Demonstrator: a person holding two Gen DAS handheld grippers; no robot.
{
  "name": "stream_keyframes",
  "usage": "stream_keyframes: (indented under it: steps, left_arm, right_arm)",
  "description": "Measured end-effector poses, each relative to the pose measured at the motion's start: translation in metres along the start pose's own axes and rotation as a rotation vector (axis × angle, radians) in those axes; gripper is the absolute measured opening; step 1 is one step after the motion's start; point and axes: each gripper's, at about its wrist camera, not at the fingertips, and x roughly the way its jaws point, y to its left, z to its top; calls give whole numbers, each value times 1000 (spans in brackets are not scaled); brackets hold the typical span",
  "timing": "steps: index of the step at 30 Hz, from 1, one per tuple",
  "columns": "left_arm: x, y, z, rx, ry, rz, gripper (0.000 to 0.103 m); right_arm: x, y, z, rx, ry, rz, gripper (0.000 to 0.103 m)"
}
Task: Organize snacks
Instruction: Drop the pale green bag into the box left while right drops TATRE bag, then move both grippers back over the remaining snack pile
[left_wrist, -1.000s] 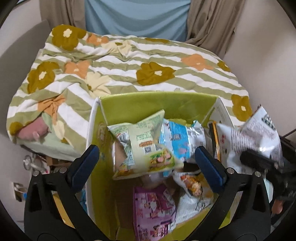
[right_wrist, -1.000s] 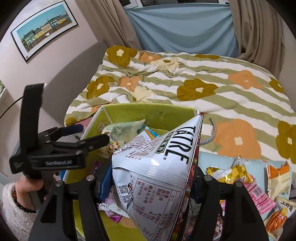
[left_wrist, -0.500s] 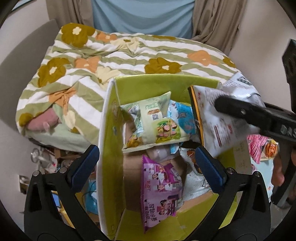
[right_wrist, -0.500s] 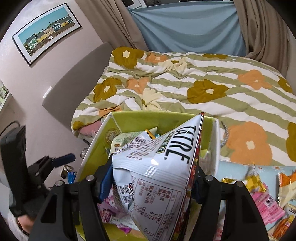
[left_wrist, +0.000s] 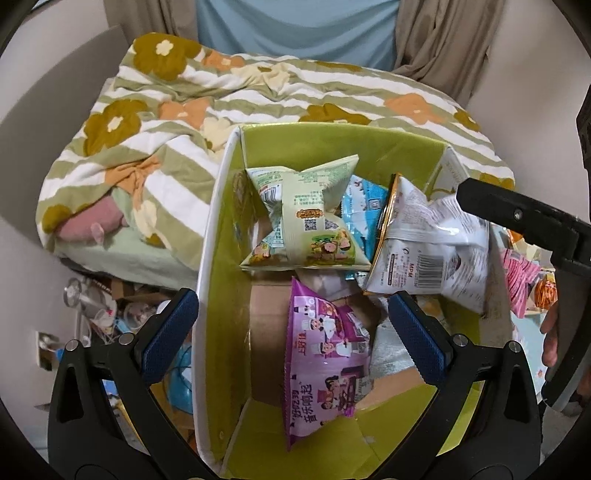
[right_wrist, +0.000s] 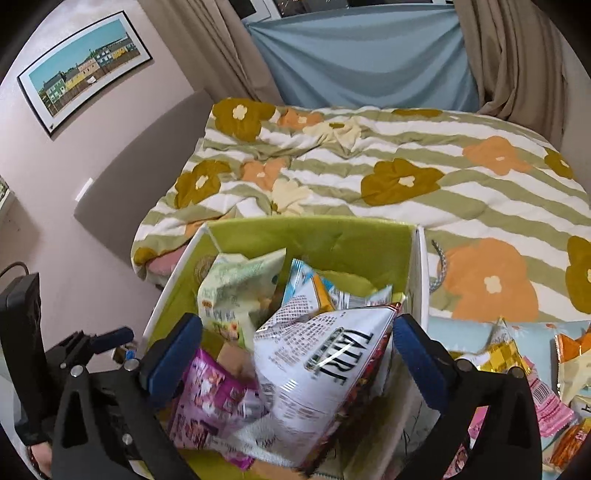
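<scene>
A green-lined cardboard box (right_wrist: 314, 236) holds several snack bags. My right gripper (right_wrist: 295, 350) hangs over it with its jaws opening wide. The white chip bag (right_wrist: 321, 373) lies loose between the jaws, apart from both pads and blurred, sinking onto the pile. In the left wrist view that white chip bag (left_wrist: 424, 251) rests against the box's right side, below the right gripper's black finger (left_wrist: 517, 218). A pale green bag (left_wrist: 310, 218) and a purple bag (left_wrist: 325, 354) lie inside the box (left_wrist: 332, 147). My left gripper (left_wrist: 291, 325) is open and holds nothing, straddling the box's left wall.
The box stands at the foot of a bed with a flowered, striped quilt (right_wrist: 369, 170). Several loose snack packets (right_wrist: 509, 350) lie on a pale blue cloth to its right. Clutter fills the floor (left_wrist: 110, 310) left of the box. A hand (left_wrist: 550, 343) grips the right tool.
The right jaws have spread wide and let go of the white chip bag, which has dropped lower into the box. The left gripper has shifted leftward beside the box.
</scene>
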Motion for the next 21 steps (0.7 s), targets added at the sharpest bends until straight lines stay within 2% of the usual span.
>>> stream_keyframes:
  steps: [12,16,21]
  left_arm:
    - [-61,-18,-2,24,-70,11,103]
    - [-82,-36,-4,67,-103,-32,103]
    - [-88,-74,-5,129,-104,-107,103]
  right_arm:
    - [-52,15,-10,-26,-36,11,103]
    - [-88,12,-17,-3,-103,12,103]
    - [-129,-2,-29,40,-149,-69,103]
